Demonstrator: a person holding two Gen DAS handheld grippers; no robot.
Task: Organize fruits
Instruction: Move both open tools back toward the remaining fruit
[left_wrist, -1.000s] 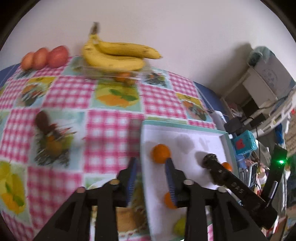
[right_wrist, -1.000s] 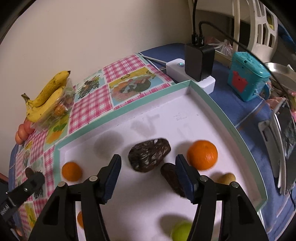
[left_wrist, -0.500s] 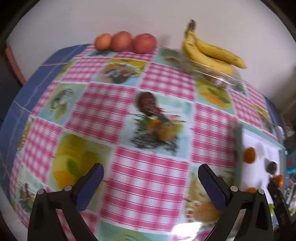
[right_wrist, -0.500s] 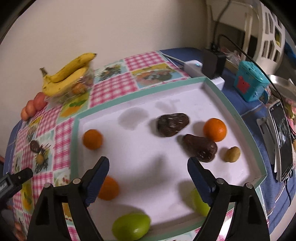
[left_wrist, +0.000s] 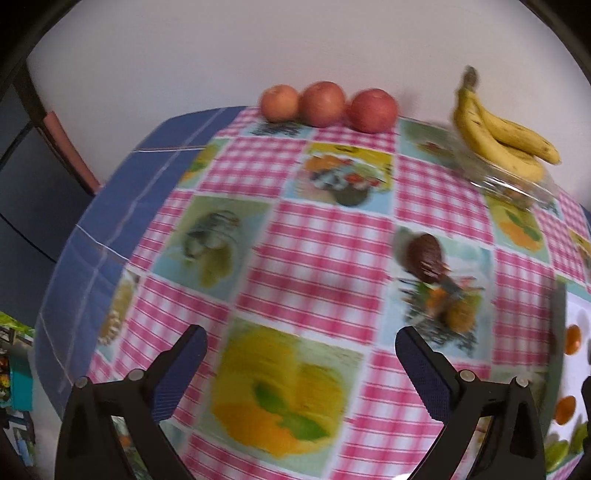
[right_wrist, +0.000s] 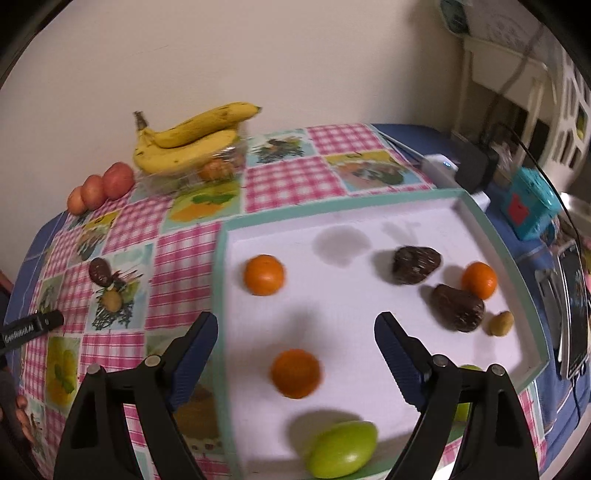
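A white tray with a teal rim (right_wrist: 221, 295) holds three oranges (right_wrist: 264, 275), two dark brown fruits (right_wrist: 416, 264), a small yellow-brown fruit (right_wrist: 501, 324) and green fruits (right_wrist: 341, 449). My right gripper (right_wrist: 295, 347) is open and empty above the tray, over an orange (right_wrist: 295, 373). My left gripper (left_wrist: 301, 356) is open and empty above the checked tablecloth. A dark brown fruit (left_wrist: 424, 256) lies on the cloth, ahead and to the right of it. Three red apples (left_wrist: 328, 103) and a banana bunch (left_wrist: 498, 138) sit by the wall.
The bananas rest on a clear plastic box (right_wrist: 192, 173) with small oranges inside. A white power strip with a black charger (right_wrist: 458, 166), a teal box (right_wrist: 532, 206) and a phone (right_wrist: 572, 310) lie right of the tray. The table's blue edge (left_wrist: 110, 221) drops off at left.
Both grippers opened wide and pulled back. The left view swung left from the tray to the open tablecloth. The right gripper backed away from the dark fruits toward the tray's near edge.
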